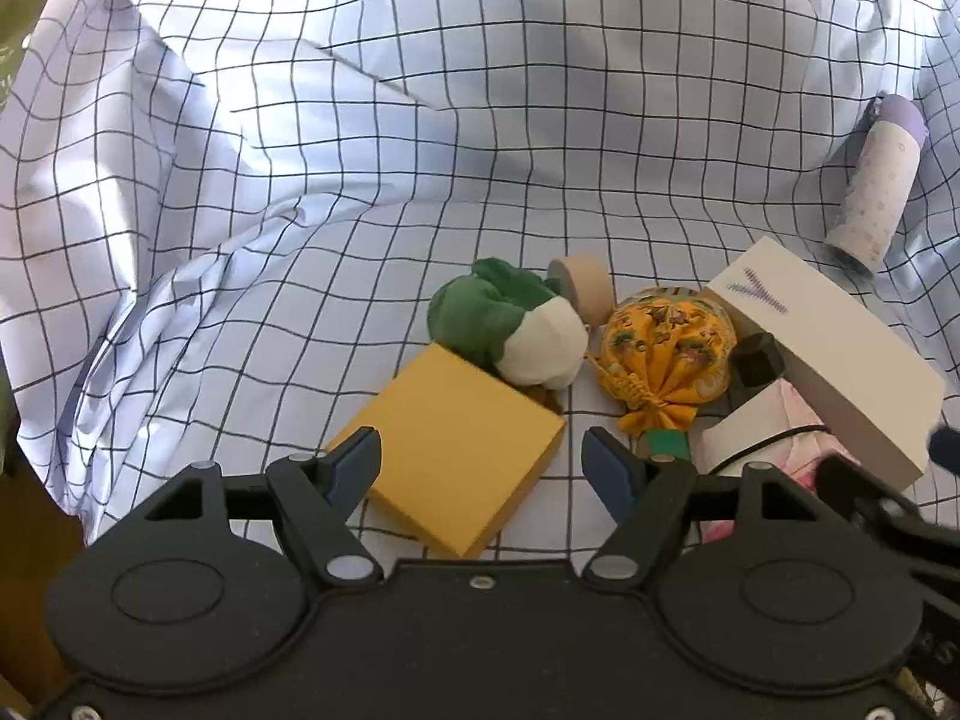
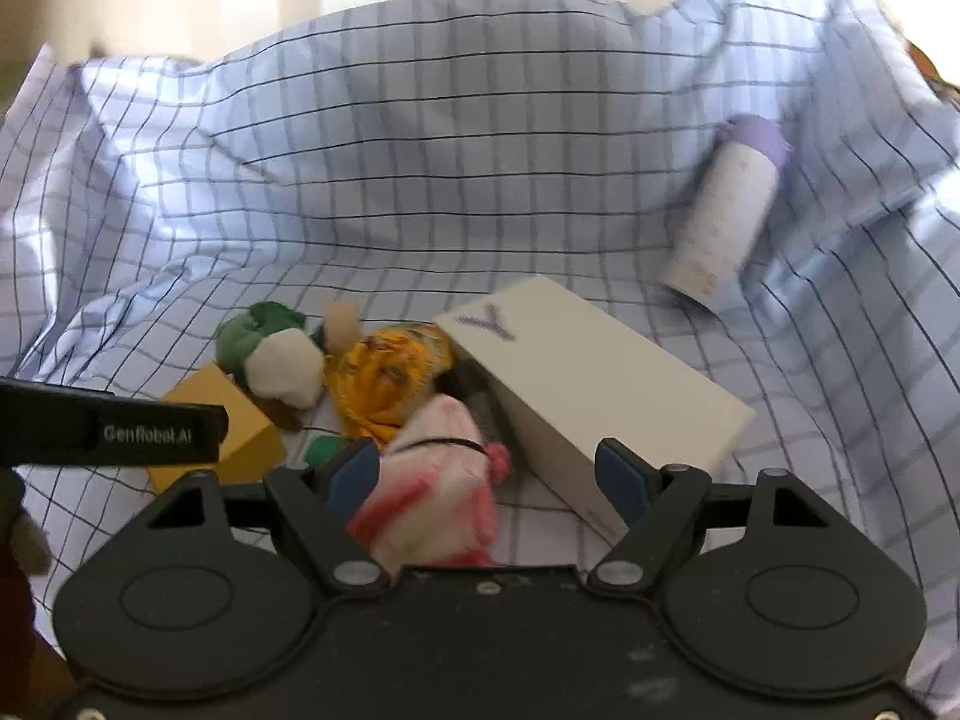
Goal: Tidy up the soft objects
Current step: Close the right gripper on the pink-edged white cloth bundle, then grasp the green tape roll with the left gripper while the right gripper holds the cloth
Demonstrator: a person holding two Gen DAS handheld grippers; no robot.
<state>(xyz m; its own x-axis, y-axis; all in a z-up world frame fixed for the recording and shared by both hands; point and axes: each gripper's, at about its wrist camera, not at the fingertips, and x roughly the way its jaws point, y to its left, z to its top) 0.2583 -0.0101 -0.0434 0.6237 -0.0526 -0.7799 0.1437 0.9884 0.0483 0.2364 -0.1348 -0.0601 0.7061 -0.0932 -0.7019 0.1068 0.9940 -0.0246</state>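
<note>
A pink-and-white soft toy (image 2: 438,498) is seen lying on the checked sheet (image 2: 420,180), between the spread fingers of the right gripper (image 2: 489,480) and beside a white box (image 2: 600,384). The left gripper (image 1: 483,468) is held open over a yellow box (image 1: 462,450), near a green-and-white plush (image 1: 510,324) and a yellow pouch (image 1: 666,348).

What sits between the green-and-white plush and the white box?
The yellow patterned pouch lies between the plush and the white box, with a small black item against the box; clearest in the left wrist view.

The left gripper (image 1: 483,468) hangs spread over the yellow box (image 1: 456,450). Touching the box's far corner lies a green-and-white plush (image 1: 510,330).
</note>
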